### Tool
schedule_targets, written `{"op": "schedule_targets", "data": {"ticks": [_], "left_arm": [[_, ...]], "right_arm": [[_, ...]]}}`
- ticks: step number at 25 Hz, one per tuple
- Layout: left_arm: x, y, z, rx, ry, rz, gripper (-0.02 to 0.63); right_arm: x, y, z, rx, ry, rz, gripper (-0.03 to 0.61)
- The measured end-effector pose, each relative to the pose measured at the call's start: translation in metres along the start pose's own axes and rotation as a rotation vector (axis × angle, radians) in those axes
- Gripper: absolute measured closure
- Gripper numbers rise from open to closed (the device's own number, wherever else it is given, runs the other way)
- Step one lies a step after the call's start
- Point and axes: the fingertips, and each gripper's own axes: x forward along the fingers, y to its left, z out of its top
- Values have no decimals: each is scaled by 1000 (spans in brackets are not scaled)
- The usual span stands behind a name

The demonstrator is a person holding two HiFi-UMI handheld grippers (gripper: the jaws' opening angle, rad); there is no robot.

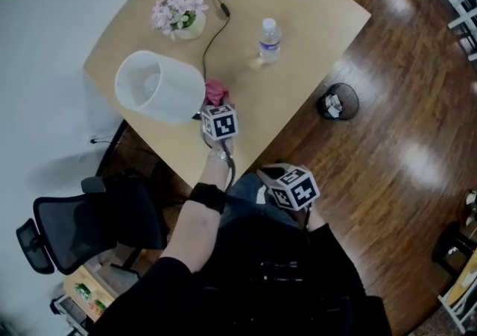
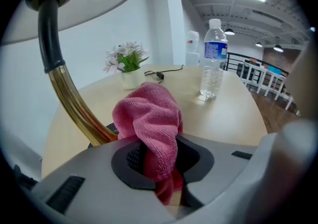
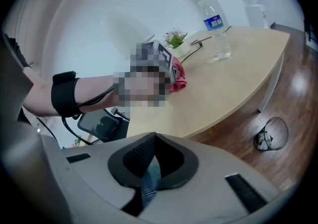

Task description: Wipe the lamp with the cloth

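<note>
Right gripper [image 3: 149, 167]: nearest to us, off the table's near edge by our lap; jaws pressed together, nothing between them.
Left gripper [image 2: 160, 171]: reached out over the near-left corner of the table [image 1: 298, 29], jaws pinching the pink cloth [image 2: 149, 123], which bunches up above them.
Cloth's place: just right of the lamp's brass stem [image 2: 74, 104] and under the white shade [image 1: 159, 87]; we cannot tell whether it touches the stem.
Lamp's place: near-left corner of the table, well apart from the water bottle [image 1: 269, 39] and the flower pot [image 1: 179, 14] farther off.
Lamp's axis: we judge it upright, the stem arcing from the base up and left into a black neck, the shade's open top facing up.
Progress: cloth gripped and brought to the lamp; we judge wiping of stem and shade is left, since no wiped part shows.
</note>
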Motion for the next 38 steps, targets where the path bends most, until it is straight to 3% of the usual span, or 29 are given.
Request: {"op": "schedule_targets", "data": {"ticks": [5,12,19,25,30,34,38], "left_arm": [[7,4,4,-73,13,22,528],[21,14,21,-233,6,124,528],[23,20,35,-378,26,293,528],[30,25,40,-432,82,444,526],[34,34,43,-530,97,532,528],[36,41,47,-558,112,548,528],[32,27,53,-499,76,464,528]], "right_arm": [[-5,-5,21,-30,16,-2,574],[-25,-48,74,-75,36,-67,574],[-24,-81,110,-184,154,96,574],[-28,-113,139,-355,264,223,574],[-36,-135,158,-452,336,288,574],[-40,-143,168,-481,359,313,574],[-41,-144,169,-492,371,333,574]]}}
